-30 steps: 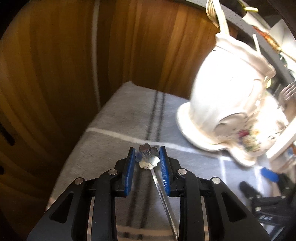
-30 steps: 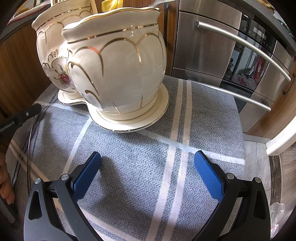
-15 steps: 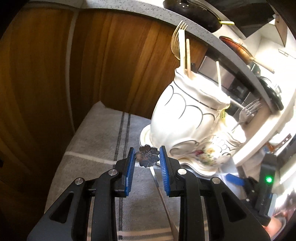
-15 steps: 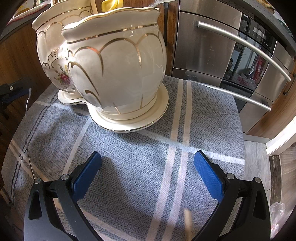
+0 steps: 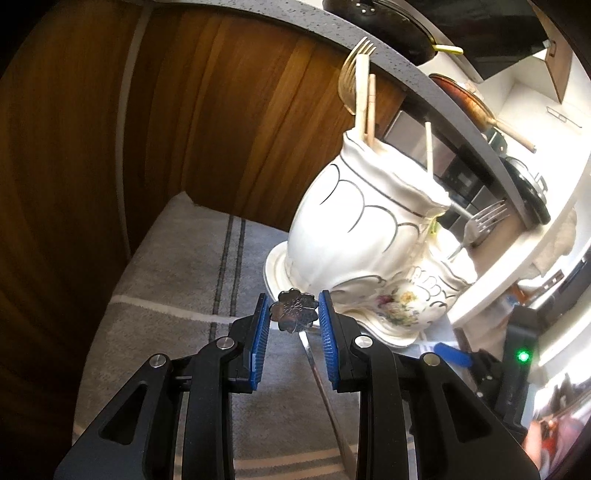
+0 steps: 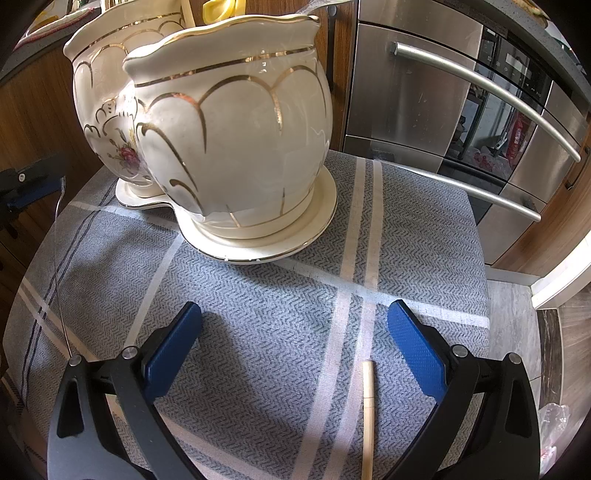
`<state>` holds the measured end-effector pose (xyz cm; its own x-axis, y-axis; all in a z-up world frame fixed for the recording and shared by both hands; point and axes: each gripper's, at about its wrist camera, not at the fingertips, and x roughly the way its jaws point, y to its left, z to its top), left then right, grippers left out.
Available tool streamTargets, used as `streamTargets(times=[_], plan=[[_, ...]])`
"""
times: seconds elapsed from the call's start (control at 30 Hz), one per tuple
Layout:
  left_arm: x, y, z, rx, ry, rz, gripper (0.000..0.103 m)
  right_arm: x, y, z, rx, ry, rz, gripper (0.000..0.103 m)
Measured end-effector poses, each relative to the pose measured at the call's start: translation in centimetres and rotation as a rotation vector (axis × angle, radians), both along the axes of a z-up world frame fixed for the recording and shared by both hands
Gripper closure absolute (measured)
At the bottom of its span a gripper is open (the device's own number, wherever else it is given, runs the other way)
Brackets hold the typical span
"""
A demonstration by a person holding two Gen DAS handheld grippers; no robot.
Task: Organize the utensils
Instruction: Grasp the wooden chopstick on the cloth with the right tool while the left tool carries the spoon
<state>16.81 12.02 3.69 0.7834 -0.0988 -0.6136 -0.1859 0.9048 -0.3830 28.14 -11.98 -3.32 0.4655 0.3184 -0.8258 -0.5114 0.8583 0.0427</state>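
Flower-ended utensil (image 5: 294, 315) | your left tool (image 5: 291, 325) pinches its tip; right tool (image 6: 295, 350) spread | risk: loose pinch, it swings, drops.

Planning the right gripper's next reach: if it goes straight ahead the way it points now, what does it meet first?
Most likely the near cream pot on its saucer. The right gripper is open over bare cloth; depth is uncertain.

i'm working in a home kitchen: warm brown wooden cabinet fronts (image 5: 229, 122) run under a speckled grey stone countertop (image 5: 436, 92) carrying a dark frying pan (image 5: 384, 26). stainless steel built-in oven doors with long bar handles (image 6: 480, 85) stand behind the grey herringbone cloth with pale stripes (image 6: 258, 317).
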Motion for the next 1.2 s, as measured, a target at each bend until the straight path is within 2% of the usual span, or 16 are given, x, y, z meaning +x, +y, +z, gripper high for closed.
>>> streamTargets(times=[0.2, 0.3, 0.4, 0.53, 0.7, 0.93, 1.0, 1.03, 1.07, 1.1, 1.17, 1.2], plan=[[-0.5, -0.4, 0.9, -0.003, -0.019, -0.016, 0.075, 0.1, 0.1, 0.0, -0.001, -0.001, 0.000, 0.004], [-1.1, -0.6, 1.7, 0.002, -0.034, -0.019, 0.075, 0.3, 0.4, 0.4, -0.018, 0.055, 0.023, 0.005], [-1.8, -0.6, 2.7, 0.013, -0.053, -0.023, 0.075, -0.8, 0.1, 1.1, -0.018, 0.092, 0.066, 0.005], [-2.3, -0.6, 3.4, 0.009, -0.068, -0.025, 0.075, -3.1, -1.1, 1.7, -0.059, 0.093, 0.127, 0.005], [-2.4, -1.1, 3.4, -0.005, -0.073, -0.039, 0.075, -4.4, -2.8, 1.4, -0.125, 0.142, 0.098, 0.006], [-2.5, -1.9, 3.5, -0.013, -0.088, -0.073, 0.076, -4.2, -5.5, 0.6, -0.111, 0.176, 0.061, 0.007], [-2.5, -2.1, 3.6, -0.013, -0.094, -0.082, 0.076, -3.7, -5.6, 0.9, -0.101, 0.164, 0.071, 0.014], [-2.6, -2.2, 3.7, -0.015, -0.099, -0.085, 0.076, -3.2, -5.5, 1.1, -0.100, 0.166, 0.076, 0.022], [-2.6, -2.3, 3.9, -0.018, -0.104, -0.087, 0.076, -2.9, -5.4, 1.2, -0.098, 0.167, 0.077, 0.035], [-2.6, -2.3, 4.0, -0.019, -0.106, -0.086, 0.076, -2.4, -5.3, 1.5, -0.101, 0.165, 0.074, 0.041], [-2.7, -2.4, 4.3, -0.018, -0.114, -0.088, 0.076, -1.5, -5.1, 1.8, -0.104, 0.176, 0.074, 0.068], [-2.8, -2.4, 4.4, -0.016, -0.117, -0.089, 0.076, -1.3, -5.1, 1.8, -0.106, 0.185, 0.075, 0.074]])
